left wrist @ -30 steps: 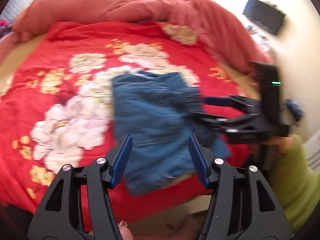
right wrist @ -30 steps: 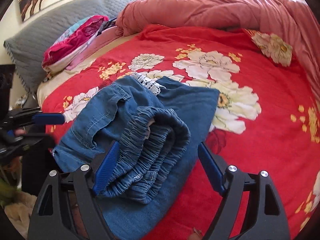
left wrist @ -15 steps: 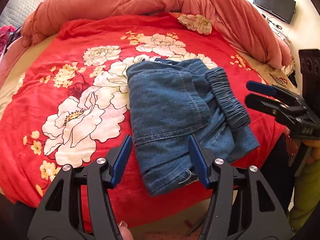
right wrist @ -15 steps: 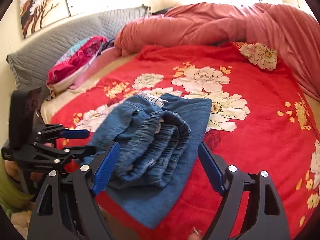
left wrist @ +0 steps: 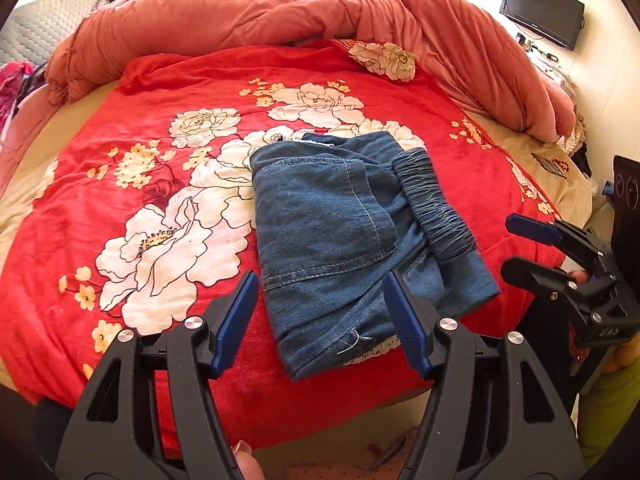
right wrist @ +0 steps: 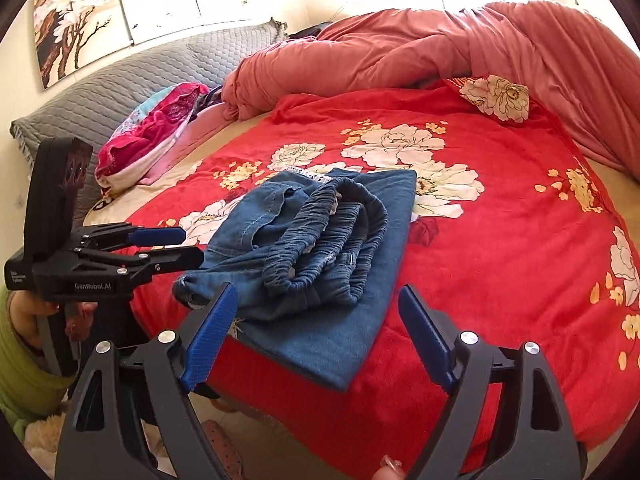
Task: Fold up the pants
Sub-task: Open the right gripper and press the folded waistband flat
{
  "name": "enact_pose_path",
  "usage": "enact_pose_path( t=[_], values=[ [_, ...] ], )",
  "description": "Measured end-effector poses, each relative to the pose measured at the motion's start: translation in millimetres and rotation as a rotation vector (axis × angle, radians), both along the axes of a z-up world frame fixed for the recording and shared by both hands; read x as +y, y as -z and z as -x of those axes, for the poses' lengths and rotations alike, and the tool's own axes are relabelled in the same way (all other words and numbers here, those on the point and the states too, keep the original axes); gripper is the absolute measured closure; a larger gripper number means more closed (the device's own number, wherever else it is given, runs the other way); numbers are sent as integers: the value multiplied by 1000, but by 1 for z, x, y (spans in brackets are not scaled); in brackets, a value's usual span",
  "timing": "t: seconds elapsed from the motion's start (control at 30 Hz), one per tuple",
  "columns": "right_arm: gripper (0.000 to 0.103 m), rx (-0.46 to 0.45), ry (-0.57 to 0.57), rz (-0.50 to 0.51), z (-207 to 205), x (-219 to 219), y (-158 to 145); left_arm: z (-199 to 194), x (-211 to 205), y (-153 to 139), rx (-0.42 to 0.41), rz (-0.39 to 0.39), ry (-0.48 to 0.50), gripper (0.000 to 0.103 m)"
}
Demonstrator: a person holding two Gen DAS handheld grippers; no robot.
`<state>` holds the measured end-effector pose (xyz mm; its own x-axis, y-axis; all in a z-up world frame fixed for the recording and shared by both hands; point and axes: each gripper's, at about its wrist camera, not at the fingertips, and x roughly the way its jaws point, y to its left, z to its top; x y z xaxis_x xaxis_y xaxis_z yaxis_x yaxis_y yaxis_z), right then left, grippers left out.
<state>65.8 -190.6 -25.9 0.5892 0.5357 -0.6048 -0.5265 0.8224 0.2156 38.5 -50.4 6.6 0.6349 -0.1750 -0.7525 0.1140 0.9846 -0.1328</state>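
Both grippers you hold hang at the near edge of the bed, empty. Your left gripper (left wrist: pixel 316 312) has its blue pads apart and still spreading, with nothing pinched between them; the near end of the pants only shows through the gap, lying below on the bed. Your right gripper (right wrist: pixel 316 328) stands wide as well, its jaws easing further apart, clear of the cloth.

Going from biggest down: the bed (left wrist: pixel 552 160) fills the view, with a salmon-pink duvet (left wrist: pixel 280 4) bunched along its far side and a red blanket (left wrist: pixel 120 208) printed with white flowers spread over the middle. A grey quilted headboard (right wrist: pixel 120 80) runs behind it in the right wrist view, with a pink and turquoise heap of cloth (right wrist: pixel 156 128) resting against it.

The pants (left wrist: pixel 328 220), blue denim, lie folded into a compact bundle on the blanket close to the near edge, touching neither gripper. Their gathered elastic waistband (left wrist: pixel 436 208) sits on top toward your right gripper's side, and a strip of white lace trim (right wrist: pixel 316 176) peeks out at the far end.

A dark screen (left wrist: pixel 540 8) hangs on the far wall. A green sleeve (right wrist: pixel 20 360) shows behind your left gripper.
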Motion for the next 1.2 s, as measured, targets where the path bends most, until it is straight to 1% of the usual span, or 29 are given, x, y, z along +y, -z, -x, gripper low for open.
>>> enact_pose_path(
  t=[0.17,0.2,0.23,0.33,0.4,0.5,0.6,0.67,0.7,0.77,0.8,0.83,0.87,0.9,0.93,1.0,1.13,1.2],
  values=[
    [21,-19,-4,5,3,4,-4,0,2,2,4,-2,-10,42],
    [26,-20,-13,6,3,6,-4,0,3,3,7,-5,-16,41],
    [37,-20,-18,8,2,7,-4,-1,4,5,11,-8,-20,41],
    [51,-5,-51,13,0,13,-4,-2,9,10,24,-19,-34,41],
    [53,-5,-72,23,0,18,-4,-1,13,13,30,-19,-43,41],
    [53,-13,-93,39,1,27,-4,-2,20,13,30,-9,-63,41],
    [53,-22,-102,59,-1,33,-4,-6,26,8,14,17,-75,41],
    [53,-24,-110,77,-4,37,-2,-15,26,1,2,37,-64,41],
    [55,-25,-108,89,-7,39,0,-20,24,-2,-5,46,-51,41],
    [57,-21,-116,112,-12,45,2,-30,20,-7,-16,53,-28,45],
    [59,-25,-116,122,-13,46,3,-38,16,-8,-15,43,-18,51],
    [68,-32,-117,138,-16,49,5,-44,13,-8,-13,40,-11,54],
    [77,-27,-132,148,-18,52,9,-53,10,-6,-4,40,-2,56],
    [86,-16,-145,155,-20,53,12,-60,8,-4,6,41,3,59],
    [87,-1,-157,155,-21,54,15,-70,5,2,24,42,8,62],
    [88,5,-182,168,-15,55,19,-86,3,15,68,18,-1,62],
    [89,15,-201,144,-3,44,18,-93,3,28,92,26,10,62],
    [89,52,-188,129,-6,39,26,-93,1,33,90,21,15,62]
  ],
)
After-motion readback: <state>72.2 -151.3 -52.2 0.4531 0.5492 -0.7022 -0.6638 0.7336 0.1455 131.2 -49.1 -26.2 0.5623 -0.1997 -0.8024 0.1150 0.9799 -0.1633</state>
